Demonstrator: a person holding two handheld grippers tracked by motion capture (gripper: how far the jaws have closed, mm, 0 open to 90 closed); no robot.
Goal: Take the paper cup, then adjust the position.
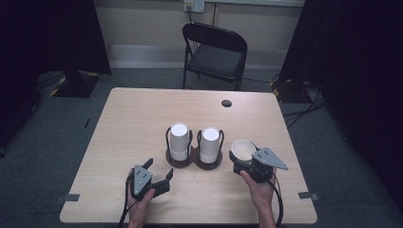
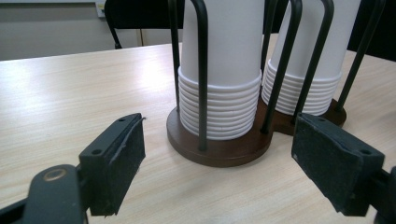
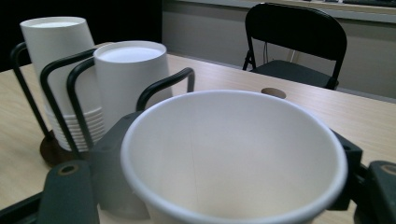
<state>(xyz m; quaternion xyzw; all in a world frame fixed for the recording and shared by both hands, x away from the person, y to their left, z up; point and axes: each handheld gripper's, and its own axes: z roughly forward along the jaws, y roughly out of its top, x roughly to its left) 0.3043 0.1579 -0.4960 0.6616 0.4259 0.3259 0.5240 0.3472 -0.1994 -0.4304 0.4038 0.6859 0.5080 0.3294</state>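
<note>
The right gripper [image 1: 247, 164] is closed on a single white paper cup [image 1: 243, 149], mouth up and tilted toward its own camera; the cup sits between the jaws, clear of the rack. The left gripper [image 1: 159, 176] stands wide apart and holds nothing. Just ahead of it, and to the left of the right gripper, is the dark brown wooden two-post cup holder with black wire loops [image 1: 194, 160], carrying two inverted stacks of white paper cups [image 1: 179, 141].

Judgement: one cup appears separated from the stacks and in hand; where it goes is not evident (no destination is apparent on the light wood tabletop [image 1: 142, 118]).

The left gripper view shows the nested rims [image 2: 219, 109] at each stack's foot. The right gripper view shows the held cup's empty interior [image 3: 233, 154].
</note>
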